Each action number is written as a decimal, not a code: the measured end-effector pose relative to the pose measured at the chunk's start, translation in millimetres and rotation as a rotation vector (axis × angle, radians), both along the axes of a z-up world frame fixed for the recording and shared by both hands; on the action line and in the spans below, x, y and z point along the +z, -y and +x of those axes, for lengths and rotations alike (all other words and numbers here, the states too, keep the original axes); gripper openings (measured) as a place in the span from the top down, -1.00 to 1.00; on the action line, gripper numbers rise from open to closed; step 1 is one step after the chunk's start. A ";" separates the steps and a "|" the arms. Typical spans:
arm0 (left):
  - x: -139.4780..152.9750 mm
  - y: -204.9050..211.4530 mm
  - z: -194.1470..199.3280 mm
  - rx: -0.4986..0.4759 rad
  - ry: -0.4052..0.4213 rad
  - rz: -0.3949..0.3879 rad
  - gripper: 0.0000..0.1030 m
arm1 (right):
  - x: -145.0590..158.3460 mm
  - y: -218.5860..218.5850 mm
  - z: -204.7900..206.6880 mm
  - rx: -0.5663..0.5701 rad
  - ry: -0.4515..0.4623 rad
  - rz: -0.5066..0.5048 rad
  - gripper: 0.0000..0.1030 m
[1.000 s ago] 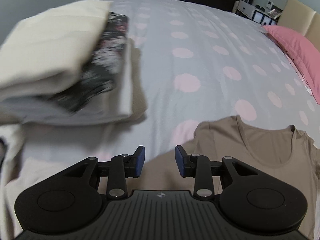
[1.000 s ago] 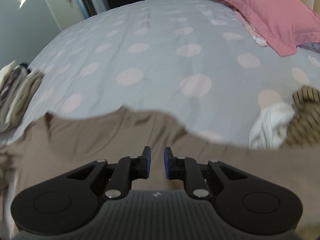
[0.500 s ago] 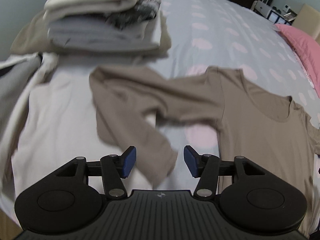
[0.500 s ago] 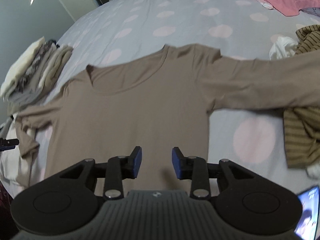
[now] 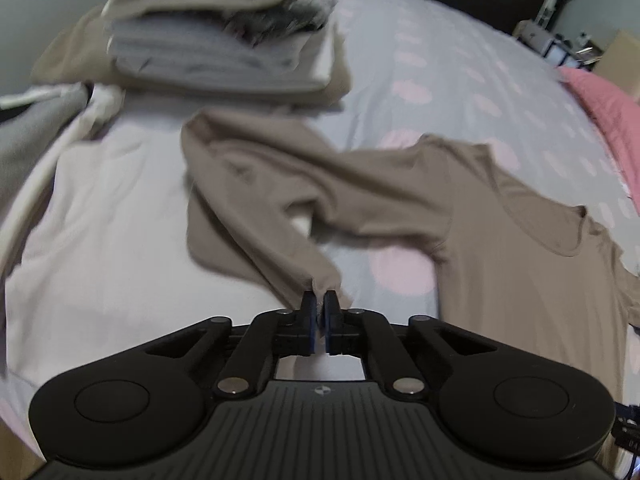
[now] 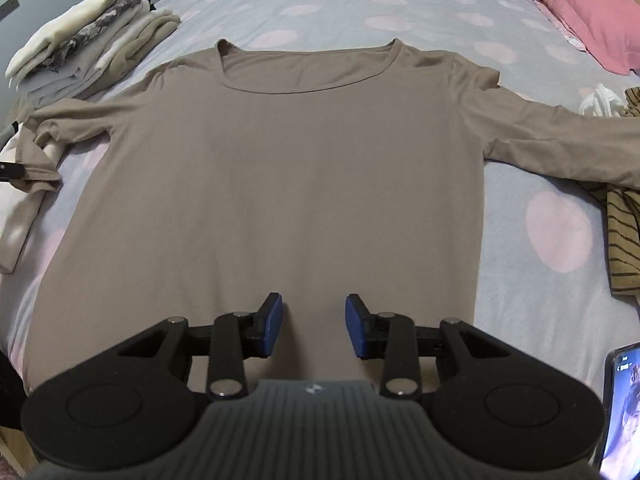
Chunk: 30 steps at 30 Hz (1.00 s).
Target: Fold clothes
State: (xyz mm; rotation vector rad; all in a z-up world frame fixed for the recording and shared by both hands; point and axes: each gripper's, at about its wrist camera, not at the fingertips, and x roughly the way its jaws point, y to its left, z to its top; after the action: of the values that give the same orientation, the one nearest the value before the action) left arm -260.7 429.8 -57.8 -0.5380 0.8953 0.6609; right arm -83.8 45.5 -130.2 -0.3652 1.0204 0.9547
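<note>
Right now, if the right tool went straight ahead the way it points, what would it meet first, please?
The right tool, open, would most likely meet the front of the tan long-sleeved shirt spread on the bed; how far above the fabric it is, I cannot tell.

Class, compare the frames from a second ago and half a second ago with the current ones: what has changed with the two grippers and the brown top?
The left gripper, open earlier, has shut on the cuff of the brown top, whose sleeve is bent back on itself. The right gripper has opened wider and pulled back, holding nothing. The folded stack and pink pillow stayed put.
</note>
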 end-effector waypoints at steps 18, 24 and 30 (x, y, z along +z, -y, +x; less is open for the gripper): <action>11.4 121.2 79.1 -0.561 0.085 -0.074 0.99 | 6.3 -6.8 -19.5 0.128 0.012 0.077 0.25; -15.7 139.6 92.1 -0.622 0.025 -0.116 0.99 | 9.7 -16.3 -38.5 0.244 0.049 0.118 0.25; -21.5 140.7 89.8 -0.627 0.021 -0.106 0.87 | 9.4 -21.1 -45.9 0.289 0.062 0.125 0.25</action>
State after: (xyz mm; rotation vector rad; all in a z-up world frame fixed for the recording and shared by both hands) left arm -170.8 289.1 -79.3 -0.3270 1.0158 0.0388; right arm -129.6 66.6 -120.9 -0.4431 0.8605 1.2533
